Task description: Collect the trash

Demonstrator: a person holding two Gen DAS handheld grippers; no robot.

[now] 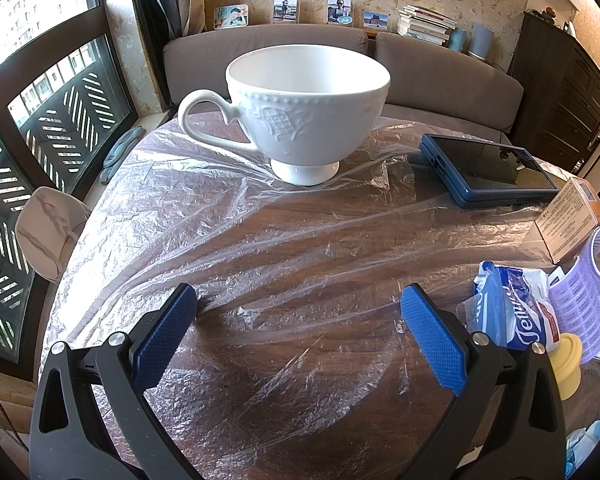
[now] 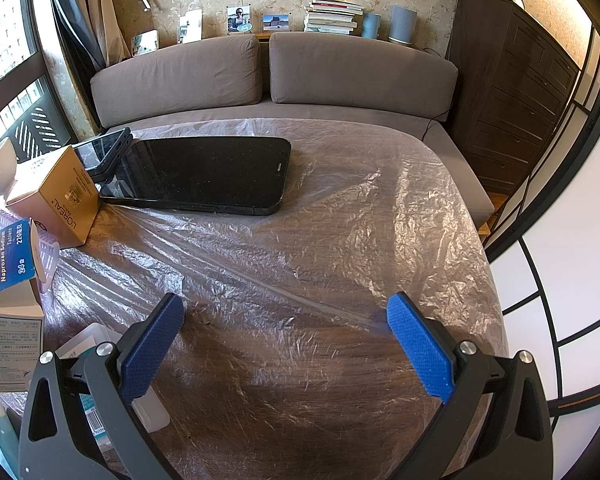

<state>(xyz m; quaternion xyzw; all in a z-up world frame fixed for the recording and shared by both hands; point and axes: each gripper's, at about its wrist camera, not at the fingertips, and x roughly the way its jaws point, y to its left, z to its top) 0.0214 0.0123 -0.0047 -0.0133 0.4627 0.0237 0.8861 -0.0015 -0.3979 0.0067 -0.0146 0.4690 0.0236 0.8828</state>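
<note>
Both blue-padded tools hang wide open and empty: left hand-held gripper (image 1: 298, 306), right hand-held gripper (image 2: 286, 316). Likely trash, a crumpled tissue packet (image 1: 516, 308), lies right of the white cup (image 1: 300, 112). Loose plastic film (image 1: 260, 240) over the bench could snag and drag that cup.

"L'OREAL" on gold box (image 2: 62, 200) (upside-down)

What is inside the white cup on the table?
The white cup stands upright on the plastic-covered table. The left wrist view shows only the bare white upper inner wall; the near wall hides the bottom, so any contents there cannot be seen.
</note>
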